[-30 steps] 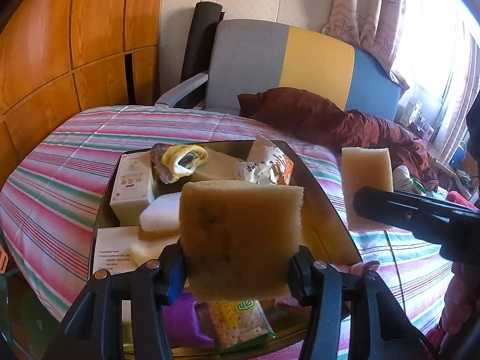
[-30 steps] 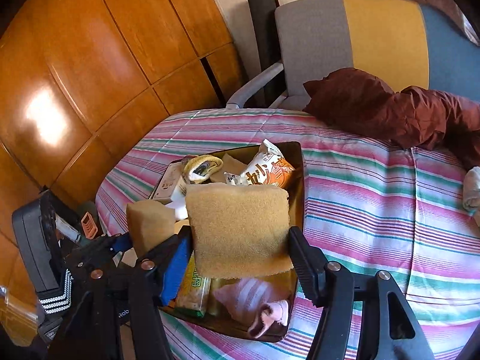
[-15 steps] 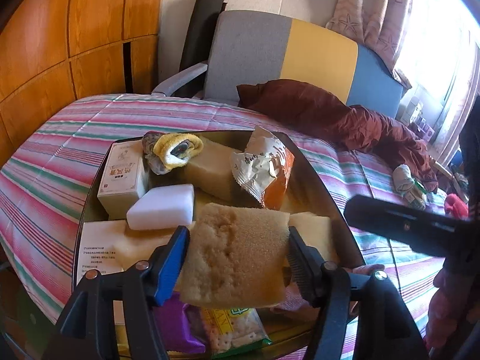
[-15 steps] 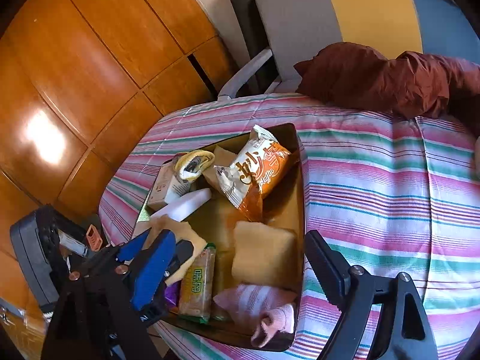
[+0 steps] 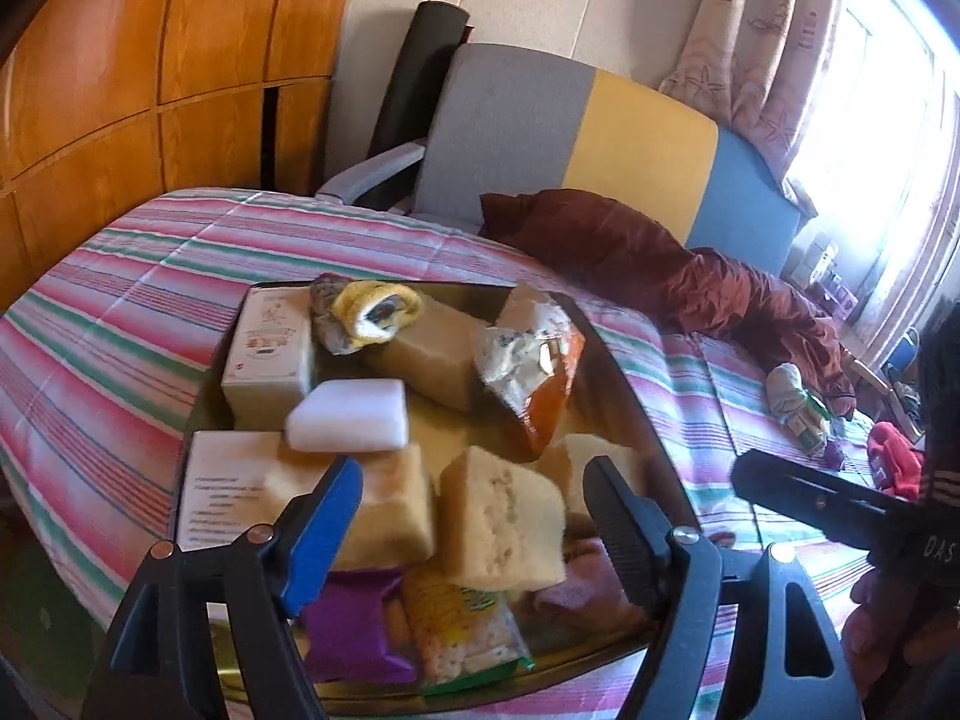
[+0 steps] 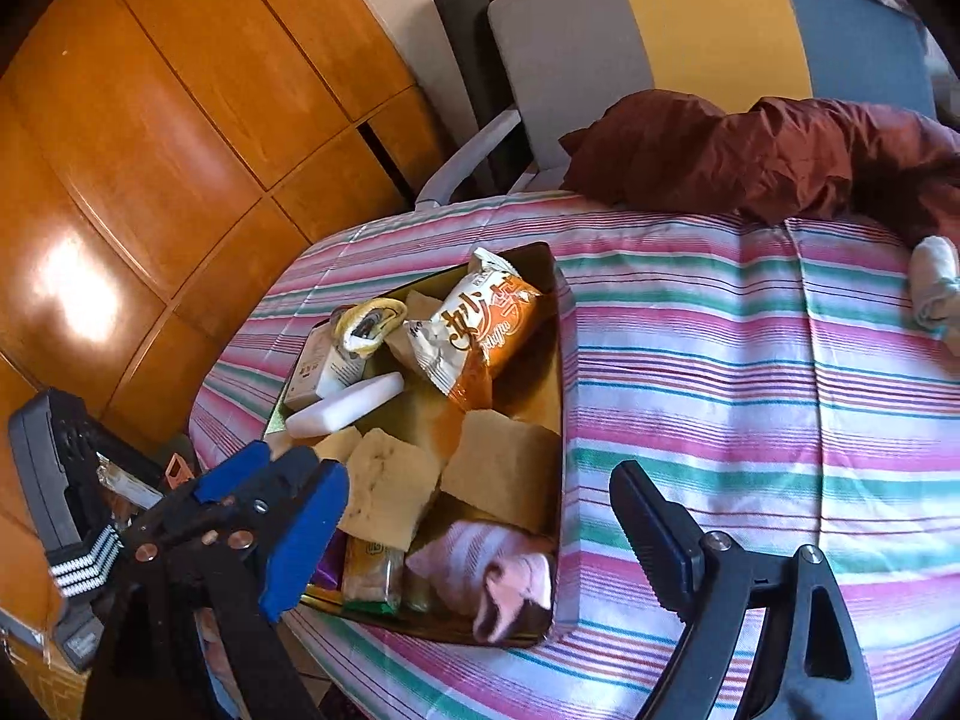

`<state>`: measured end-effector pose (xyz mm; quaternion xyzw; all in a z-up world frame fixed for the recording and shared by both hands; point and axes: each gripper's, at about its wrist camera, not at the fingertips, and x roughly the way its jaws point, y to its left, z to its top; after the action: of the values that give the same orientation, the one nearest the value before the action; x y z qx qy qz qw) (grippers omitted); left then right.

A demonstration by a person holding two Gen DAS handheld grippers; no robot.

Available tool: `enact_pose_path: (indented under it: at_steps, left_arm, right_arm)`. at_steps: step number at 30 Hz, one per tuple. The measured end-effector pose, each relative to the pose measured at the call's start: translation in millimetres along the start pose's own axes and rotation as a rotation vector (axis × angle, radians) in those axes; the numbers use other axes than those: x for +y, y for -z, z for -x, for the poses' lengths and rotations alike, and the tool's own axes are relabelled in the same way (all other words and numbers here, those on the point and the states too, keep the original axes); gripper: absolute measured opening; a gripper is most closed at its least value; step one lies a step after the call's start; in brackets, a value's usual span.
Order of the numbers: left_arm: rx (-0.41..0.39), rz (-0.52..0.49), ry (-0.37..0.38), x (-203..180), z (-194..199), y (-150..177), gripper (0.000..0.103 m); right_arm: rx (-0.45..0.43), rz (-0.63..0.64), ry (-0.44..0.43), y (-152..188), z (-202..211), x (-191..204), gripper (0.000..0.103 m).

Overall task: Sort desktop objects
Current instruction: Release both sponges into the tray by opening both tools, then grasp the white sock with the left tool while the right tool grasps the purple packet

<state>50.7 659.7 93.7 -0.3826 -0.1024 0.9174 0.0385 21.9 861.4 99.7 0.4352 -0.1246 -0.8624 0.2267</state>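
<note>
Sponges, tan porous foam blocks (image 5: 501,525) (image 6: 501,468), lying in dark rectangular metal tray (image 5: 624,384) near bed's edge. Left gripper (image 5: 474,510) and right gripper (image 6: 480,516) jaws just opened wide, holding nothing. Left outside: white rolled socks (image 6: 933,285), possibly more, blurred.

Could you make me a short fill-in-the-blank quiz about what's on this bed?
1. The snack bag lying in the tray is mostly ____ and white.
2. The bedspread under the tray has a ____ pattern.
3. The left gripper has its jaws ____.
4. The rolled sock at the tray's near end is ____.

Answers: orange; striped; open; pink
</note>
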Motion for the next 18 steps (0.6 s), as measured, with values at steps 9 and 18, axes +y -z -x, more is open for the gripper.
enact_pose_path:
  at_steps: [9, 18]
  left_arm:
    - [-0.008, 0.034, -0.009, 14.1, 11.3, 10.0, 0.076]
    - [-0.012, -0.015, 0.033, -6.0, 17.7, 3.9, 0.076]
  right_arm:
    - [0.005, -0.008, 0.017, 14.6, 5.0, -3.5, 0.09]
    - [-0.019, -0.032, 0.046, 18.0, 21.7, -24.3, 0.09]
